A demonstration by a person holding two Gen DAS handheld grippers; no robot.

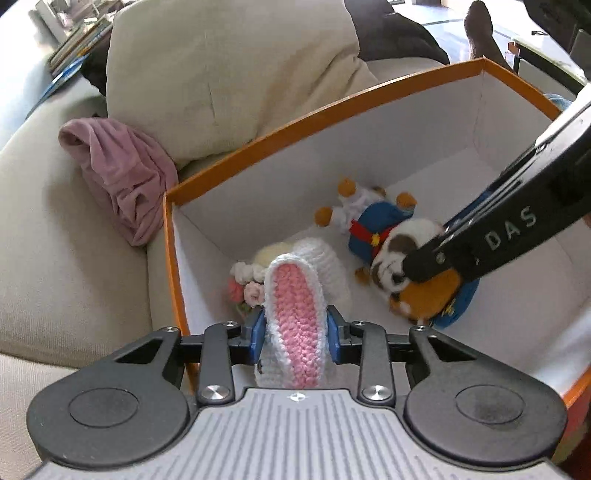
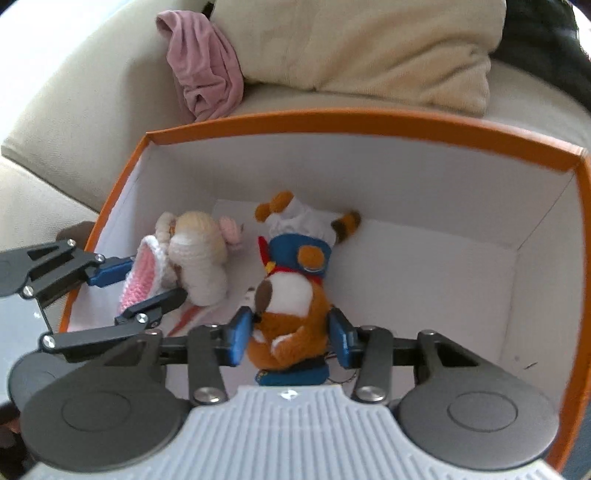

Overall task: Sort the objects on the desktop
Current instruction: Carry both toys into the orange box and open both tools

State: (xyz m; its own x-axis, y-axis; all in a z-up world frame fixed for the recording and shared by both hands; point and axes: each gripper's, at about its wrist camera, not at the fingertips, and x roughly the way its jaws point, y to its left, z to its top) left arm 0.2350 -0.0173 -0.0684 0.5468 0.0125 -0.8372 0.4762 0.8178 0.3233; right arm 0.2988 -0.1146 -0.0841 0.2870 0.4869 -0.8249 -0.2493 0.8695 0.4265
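An orange box with white inner walls stands on a beige sofa. Inside lie two toys. My left gripper is shut on the pink-lined ear of a white crochet bunny, which carries a small flower bunch and lies at the box's left side. My right gripper is shut on the head of a brown and white plush animal in a blue outfit. The plush rests on the box floor right of the bunny.
A crumpled pink cloth and a cream cushion lie on the sofa behind the box. A person's dark-socked foot shows at the far right. The right half of the box floor is bare.
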